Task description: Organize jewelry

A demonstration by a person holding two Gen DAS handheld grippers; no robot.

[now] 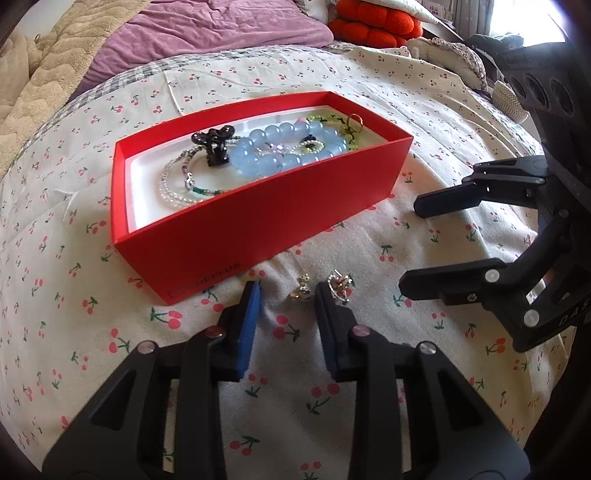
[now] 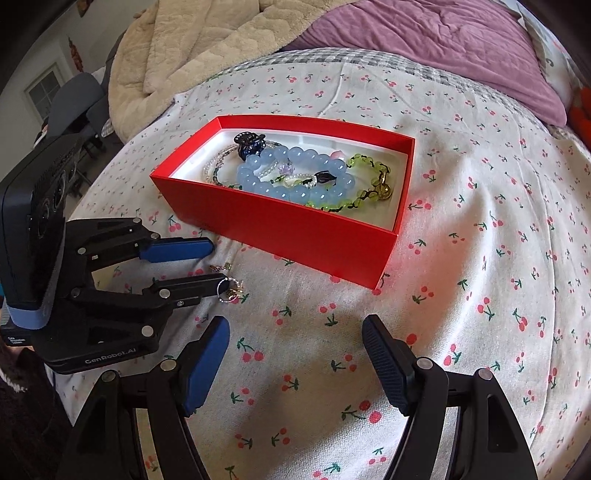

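Observation:
A red box (image 1: 236,236) (image 2: 295,236) sits on the cherry-print bedsheet. It holds a blue bead bracelet (image 1: 284,147) (image 2: 295,177), a black hair claw (image 1: 216,146) (image 2: 249,144), a pearl strand (image 1: 173,188) and a green bead bracelet (image 2: 362,177). My left gripper (image 1: 286,295) (image 2: 218,264) is open low over the sheet, a small gold earring (image 1: 301,291) between its fingers. A silver ring with a charm (image 1: 341,286) (image 2: 231,290) lies by its right finger. My right gripper (image 2: 295,332) (image 1: 408,247) is open and empty.
A purple duvet (image 1: 207,26) and a beige blanket (image 2: 207,40) lie behind the box. Red cushions (image 1: 373,26) sit at the far right of the bed. A chair (image 2: 74,99) stands off the bed's left side.

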